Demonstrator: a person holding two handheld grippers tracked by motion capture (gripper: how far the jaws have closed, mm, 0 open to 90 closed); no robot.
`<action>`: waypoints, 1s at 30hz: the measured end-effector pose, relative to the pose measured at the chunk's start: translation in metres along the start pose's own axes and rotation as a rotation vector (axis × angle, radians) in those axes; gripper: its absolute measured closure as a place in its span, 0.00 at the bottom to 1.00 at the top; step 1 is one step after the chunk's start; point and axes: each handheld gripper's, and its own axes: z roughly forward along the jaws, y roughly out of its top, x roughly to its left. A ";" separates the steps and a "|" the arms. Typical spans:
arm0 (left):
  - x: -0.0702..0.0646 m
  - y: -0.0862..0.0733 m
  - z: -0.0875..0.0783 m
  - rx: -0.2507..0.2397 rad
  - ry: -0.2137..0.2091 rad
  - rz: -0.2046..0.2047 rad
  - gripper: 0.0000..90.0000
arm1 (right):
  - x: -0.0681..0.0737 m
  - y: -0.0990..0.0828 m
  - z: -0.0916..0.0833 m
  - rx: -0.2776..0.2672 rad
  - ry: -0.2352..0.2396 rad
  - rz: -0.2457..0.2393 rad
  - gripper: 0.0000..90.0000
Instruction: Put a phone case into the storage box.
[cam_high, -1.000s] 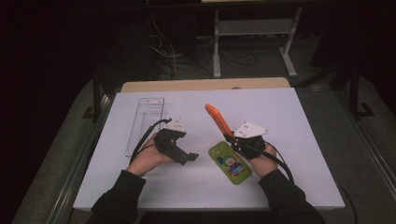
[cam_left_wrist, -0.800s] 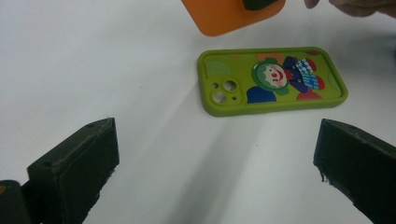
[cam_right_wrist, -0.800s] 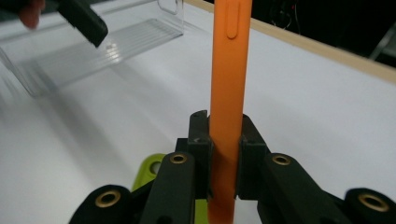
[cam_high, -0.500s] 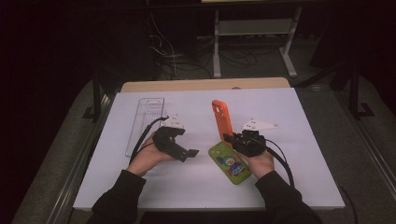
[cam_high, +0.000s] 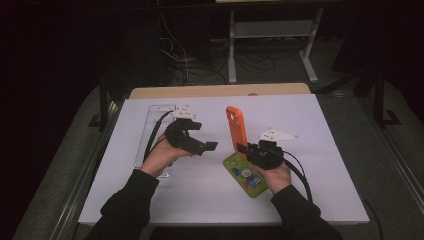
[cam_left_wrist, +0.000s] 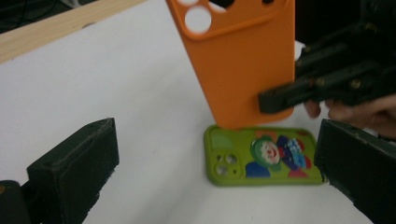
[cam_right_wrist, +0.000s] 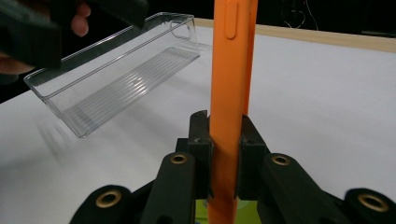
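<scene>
A dark room surrounds the white-topped bench (cam_high: 200, 200). Near its middle an orange silicone phone case (cam_high: 236, 131) stands upright, clamped at its lower edge between the closed jaws of the right hand-held gripper (cam_high: 248, 149). Just below it a green phone case with a cartoon clown print (cam_high: 245, 175) lies flat on the bench. The left hand-held gripper (cam_high: 209, 147) hovers nearby, jaws wide apart and holding nothing. At the far left, a clear rectangular plastic tray (cam_right_wrist: 116, 70) sits empty.

Clear tray (cam_high: 156, 131), green phone case (cam_high: 245, 174)
</scene>
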 end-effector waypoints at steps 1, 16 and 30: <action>0.000 0.003 0.001 -0.006 -0.004 -0.007 0.00 | 0.000 0.000 0.000 0.000 0.004 0.004 0.87; -0.006 0.031 0.026 -0.031 -0.031 0.002 0.00 | 0.012 0.001 0.006 -0.016 0.032 -0.009 0.87; -0.009 0.036 0.049 -0.067 -0.063 -0.040 0.00 | 0.016 0.003 0.005 -0.039 0.053 -0.019 0.87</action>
